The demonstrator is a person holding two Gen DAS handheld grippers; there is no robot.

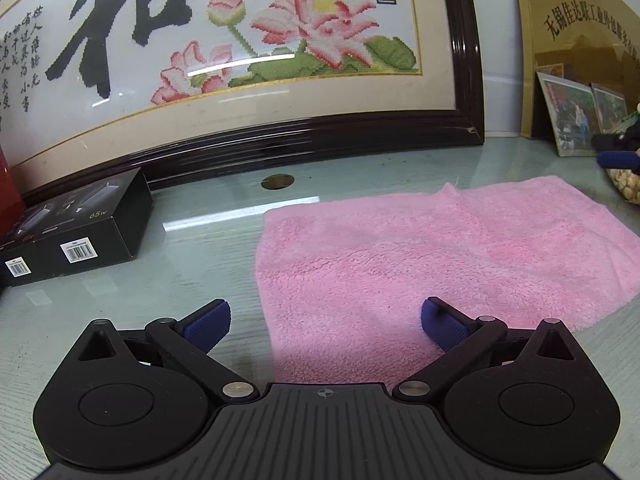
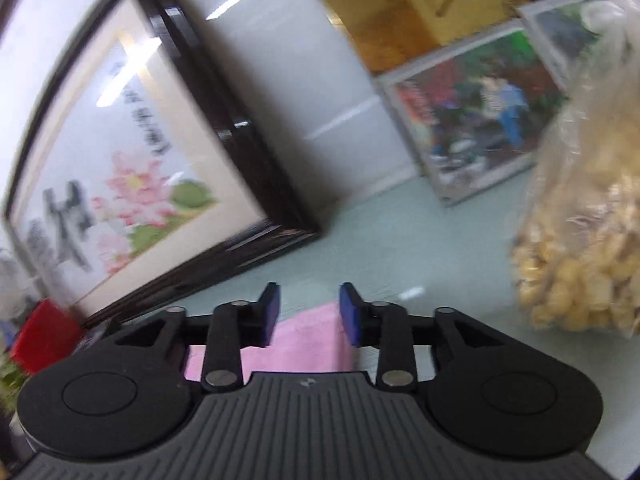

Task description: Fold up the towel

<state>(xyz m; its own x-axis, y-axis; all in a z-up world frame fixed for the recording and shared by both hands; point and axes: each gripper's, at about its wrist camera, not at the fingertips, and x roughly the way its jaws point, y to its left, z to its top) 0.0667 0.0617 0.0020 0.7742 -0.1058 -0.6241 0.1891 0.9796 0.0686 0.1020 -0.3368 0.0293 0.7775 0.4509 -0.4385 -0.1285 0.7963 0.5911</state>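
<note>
fluffy towel (image 1: 420, 256) (cloth) — glossy tabletop (image 1: 208, 240)

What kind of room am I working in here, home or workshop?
Most likely a home or small office, on a glass-topped table used for display and storage. A large framed lotus cross-stitch leans at the back, framed photos stand beside it, and a bag of snacks sits near the pink towel.

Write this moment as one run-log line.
towel: flat on table, unfolded | left gripper: open above near edge | right gripper: open, holding nothing
</note>
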